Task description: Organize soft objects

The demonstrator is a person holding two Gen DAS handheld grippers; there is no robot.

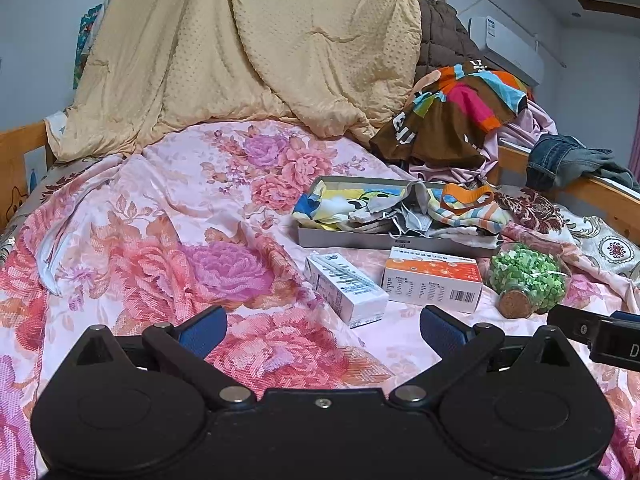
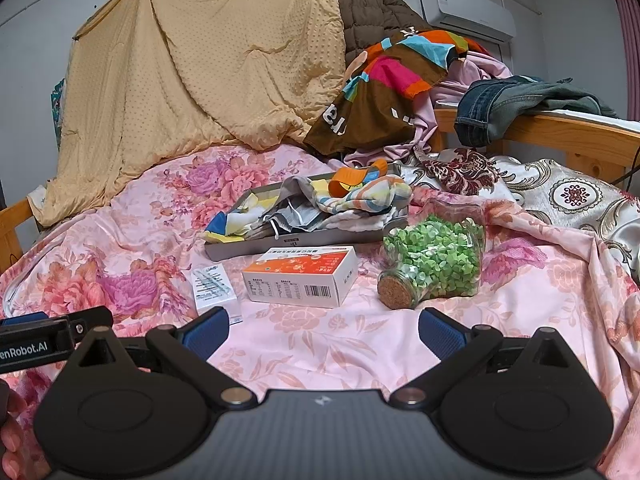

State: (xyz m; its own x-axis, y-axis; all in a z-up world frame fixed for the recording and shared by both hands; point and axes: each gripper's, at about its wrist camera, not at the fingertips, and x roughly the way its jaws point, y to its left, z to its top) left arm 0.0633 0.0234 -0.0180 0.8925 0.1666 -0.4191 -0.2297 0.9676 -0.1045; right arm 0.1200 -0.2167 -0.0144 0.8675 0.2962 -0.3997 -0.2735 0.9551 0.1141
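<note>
A grey tray (image 1: pixel 360 240) (image 2: pixel 296 246) lies on the floral bedspread, filled with soft items: a yellow-blue cloth (image 1: pixel 332 204) (image 2: pixel 232 224), grey face masks (image 1: pixel 396 216) (image 2: pixel 288 214), a striped cloth (image 1: pixel 476 212) (image 2: pixel 368 196) and an orange band (image 1: pixel 466 196) (image 2: pixel 352 178). My left gripper (image 1: pixel 322 330) hovers open over the bedspread, short of the tray, holding nothing. My right gripper (image 2: pixel 324 330) is open too, in front of the boxes and jar, with nothing between its fingers.
In front of the tray lie a white carton (image 1: pixel 344 288) (image 2: pixel 214 284), an orange-white box (image 1: pixel 434 280) (image 2: pixel 300 276) and a corked jar of green bits (image 1: pixel 524 280) (image 2: pixel 434 256). A beige quilt (image 1: pixel 240 52), colourful clothes (image 1: pixel 460 112) and jeans (image 2: pixel 516 104) pile behind. Wooden rails (image 2: pixel 560 132) edge the bed.
</note>
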